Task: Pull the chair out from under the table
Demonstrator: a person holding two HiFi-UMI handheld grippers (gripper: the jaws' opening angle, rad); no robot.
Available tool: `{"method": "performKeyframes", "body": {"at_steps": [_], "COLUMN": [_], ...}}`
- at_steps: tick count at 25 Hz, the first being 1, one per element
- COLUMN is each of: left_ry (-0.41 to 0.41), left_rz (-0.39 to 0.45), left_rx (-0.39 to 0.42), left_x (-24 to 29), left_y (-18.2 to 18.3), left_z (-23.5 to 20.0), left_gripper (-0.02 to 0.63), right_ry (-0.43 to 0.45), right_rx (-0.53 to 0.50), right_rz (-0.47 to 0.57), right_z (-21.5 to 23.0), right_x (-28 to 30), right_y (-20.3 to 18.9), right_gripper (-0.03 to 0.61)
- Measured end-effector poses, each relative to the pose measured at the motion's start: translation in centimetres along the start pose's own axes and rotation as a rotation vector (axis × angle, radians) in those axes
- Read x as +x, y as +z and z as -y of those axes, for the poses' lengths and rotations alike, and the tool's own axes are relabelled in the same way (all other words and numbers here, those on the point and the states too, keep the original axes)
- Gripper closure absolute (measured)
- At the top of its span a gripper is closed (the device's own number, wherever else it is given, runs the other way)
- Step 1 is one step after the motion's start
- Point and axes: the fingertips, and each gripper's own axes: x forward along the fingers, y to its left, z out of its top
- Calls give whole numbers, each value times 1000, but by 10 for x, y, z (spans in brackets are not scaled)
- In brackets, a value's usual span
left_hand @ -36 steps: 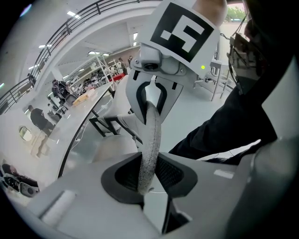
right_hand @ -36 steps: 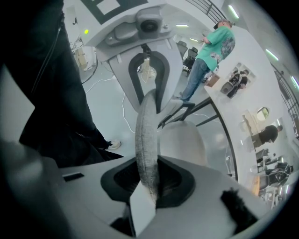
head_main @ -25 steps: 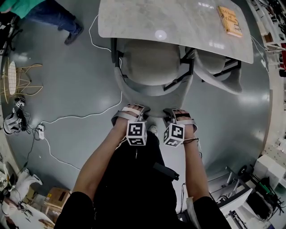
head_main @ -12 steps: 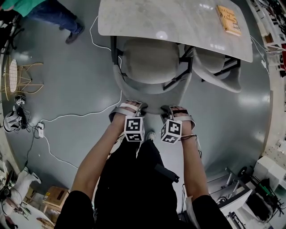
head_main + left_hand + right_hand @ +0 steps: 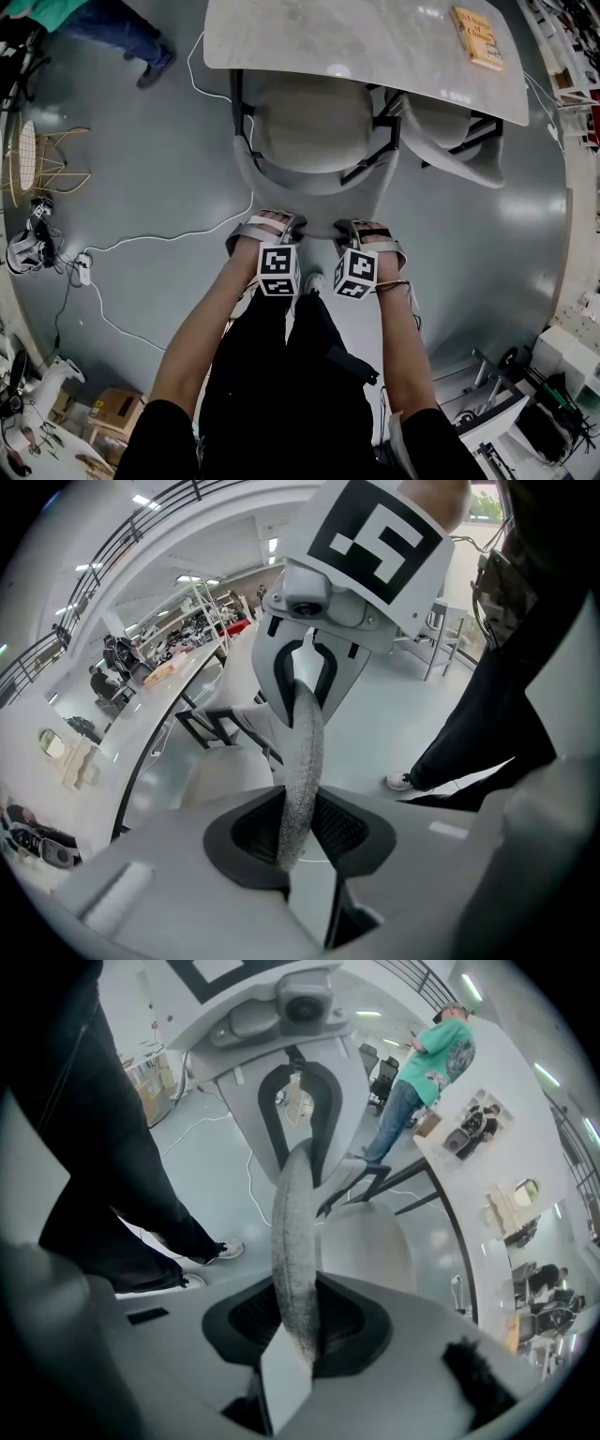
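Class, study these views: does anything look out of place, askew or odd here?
A loose white cable trails across the floor right beside the chair, where a leg might snag it. The neighbouring chair sits skewed under the table.

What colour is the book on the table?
The book is orange with dark lettering; the head view shows it best.

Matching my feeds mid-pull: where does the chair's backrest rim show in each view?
Head view: backrest rim, a pale arc at centre.
Left gripper view: the speckled strip rising up the middle, pinched between the jaws.
Right gripper view: same speckled strip at centre, likewise pinched.
Shared landmark: the table, top in the head view, left in the left gripper view, right in the right.
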Motion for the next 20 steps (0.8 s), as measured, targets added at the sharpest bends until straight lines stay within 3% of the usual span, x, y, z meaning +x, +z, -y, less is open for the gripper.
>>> {"method": "performKeyframes", "body": {"at_steps": [20], "left_ry": [-1], "left_rz": [-11], "left_rx": [-12], "left_x": [-7], "left_y": [-1], "left_z": [31], "left_gripper": [528], "right_ry": [13], "right_rx": [-3], "right_rz": [1], "right_z": [-32], "right_x": [-5], "right_y": [5], "right_gripper": [495]}}
